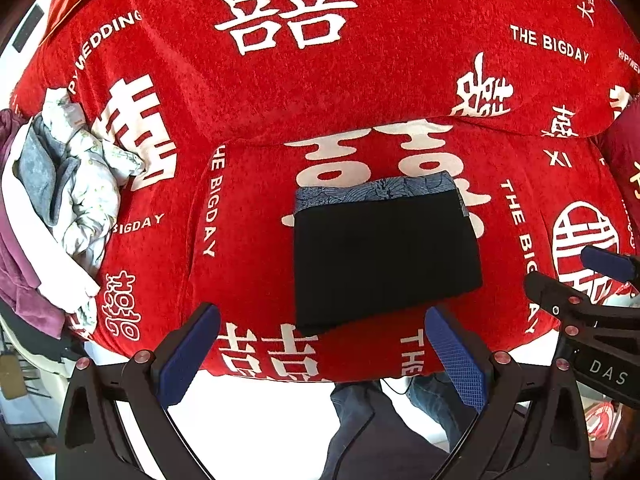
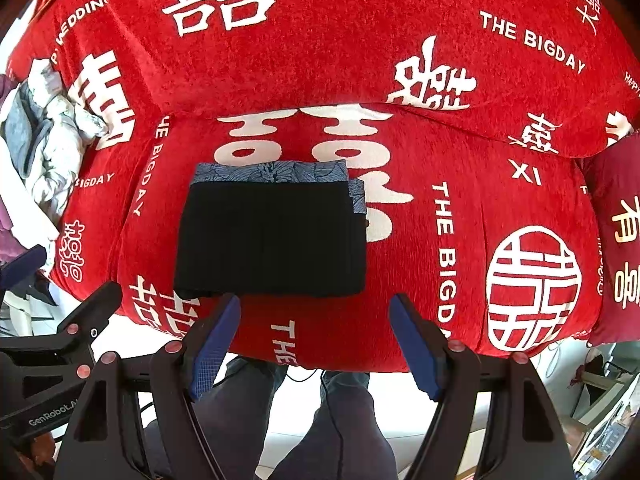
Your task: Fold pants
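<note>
Black pants (image 1: 384, 256) lie folded into a flat rectangle on the red sofa seat (image 1: 248, 280), stacked on a blue leaf-patterned garment (image 1: 376, 190) that shows along the far edge. In the right wrist view the black pants (image 2: 272, 240) and blue garment (image 2: 272, 172) sit just ahead. My left gripper (image 1: 324, 352) is open and empty, held back from the pants' near edge. My right gripper (image 2: 316, 344) is open and empty, just short of the pants' near edge. The right gripper also shows at the right of the left wrist view (image 1: 576, 276).
A heap of unfolded clothes (image 1: 68, 200) lies on the sofa's left end, seen also in the right wrist view (image 2: 40, 140). The red sofa back (image 1: 320, 60) rises behind. A dark red cushion (image 2: 620, 240) stands at the right. A person's legs (image 2: 320, 420) are below the seat edge.
</note>
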A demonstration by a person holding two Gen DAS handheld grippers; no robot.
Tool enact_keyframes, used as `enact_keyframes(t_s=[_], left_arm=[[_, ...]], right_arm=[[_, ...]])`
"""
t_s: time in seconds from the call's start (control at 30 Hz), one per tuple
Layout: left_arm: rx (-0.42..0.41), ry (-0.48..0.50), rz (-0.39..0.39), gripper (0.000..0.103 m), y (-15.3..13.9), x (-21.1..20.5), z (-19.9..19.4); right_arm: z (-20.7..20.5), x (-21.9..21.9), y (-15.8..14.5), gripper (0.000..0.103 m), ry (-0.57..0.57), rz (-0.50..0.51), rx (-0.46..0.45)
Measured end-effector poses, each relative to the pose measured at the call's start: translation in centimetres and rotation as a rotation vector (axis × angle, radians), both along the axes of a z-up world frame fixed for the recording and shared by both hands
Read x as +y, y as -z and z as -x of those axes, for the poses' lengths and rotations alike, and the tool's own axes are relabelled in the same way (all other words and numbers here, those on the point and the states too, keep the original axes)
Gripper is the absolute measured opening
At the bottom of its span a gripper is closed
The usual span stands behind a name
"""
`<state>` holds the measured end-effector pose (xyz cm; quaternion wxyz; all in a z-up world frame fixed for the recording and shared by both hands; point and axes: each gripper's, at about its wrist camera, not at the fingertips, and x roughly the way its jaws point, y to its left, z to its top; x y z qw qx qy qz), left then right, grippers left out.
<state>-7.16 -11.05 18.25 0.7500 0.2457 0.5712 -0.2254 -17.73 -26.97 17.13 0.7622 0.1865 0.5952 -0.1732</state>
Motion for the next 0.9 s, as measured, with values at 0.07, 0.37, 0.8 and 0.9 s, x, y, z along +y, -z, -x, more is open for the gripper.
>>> enact_keyframes(t_s=[0.07, 0.37, 0.8, 0.9], left_arm=[[0.000, 0.001, 0.004, 0.103, -0.03, 0.08, 0.00], [0.002, -0.007, -0.001, 0.103, 0.00, 0.40, -0.05], [0.010, -0.015, 0.004, 0.103, 0.18, 0.58, -0.63], [0.012, -0.017, 0.006, 0.103, 0.20, 0.56, -0.70]], right_arm=[[-0.02, 0.05, -0.01, 0.080, -0.002, 0.001, 0.000], [-0.41, 0.48, 0.05, 0.080, -0.015, 0.007, 0.006], [-0.42, 0.49, 0.22, 0.080, -0.008, 0.003, 0.007], [-0.49, 0.37, 0.20, 0.080, -0.007, 0.002, 0.007]])
